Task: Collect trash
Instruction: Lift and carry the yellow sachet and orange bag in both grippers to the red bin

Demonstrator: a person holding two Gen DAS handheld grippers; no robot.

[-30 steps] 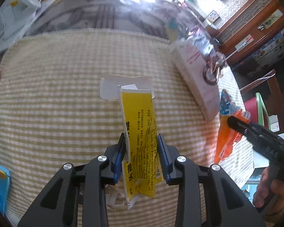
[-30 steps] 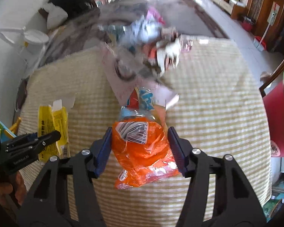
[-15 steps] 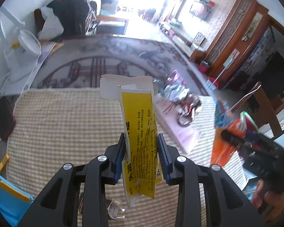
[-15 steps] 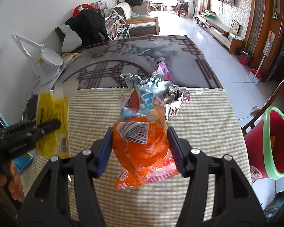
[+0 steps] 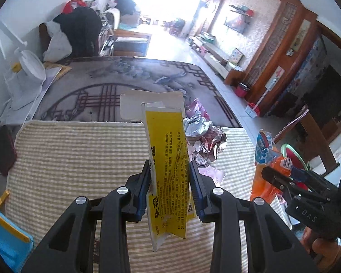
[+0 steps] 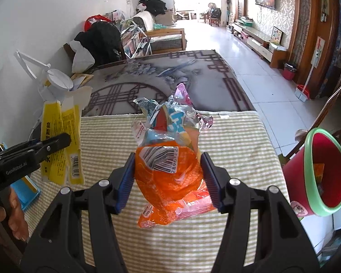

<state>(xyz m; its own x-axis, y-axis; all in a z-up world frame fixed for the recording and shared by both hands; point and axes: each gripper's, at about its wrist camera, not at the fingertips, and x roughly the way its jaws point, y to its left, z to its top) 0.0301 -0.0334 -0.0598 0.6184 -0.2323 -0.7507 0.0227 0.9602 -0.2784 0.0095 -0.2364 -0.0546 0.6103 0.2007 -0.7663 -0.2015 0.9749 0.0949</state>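
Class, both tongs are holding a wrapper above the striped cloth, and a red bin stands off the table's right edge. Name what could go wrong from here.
1. The orange wrapper bulges out past the right tongs; a slack, slippery bag could slide free before reaching the red bin.
2. The left tongs pinch the yellow wrapper low down, so its tall top could flop and catch.
3. The crumpled foil wrappers still lie on the cloth and might be forgotten.

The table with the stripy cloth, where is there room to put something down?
The striped cloth lies bare on the left, between its far edge and the yellow wrapper in the left gripper. The near right stretch toward the red bin looks free too. It is crowded at the far middle, around the crumpled foil wrappers.
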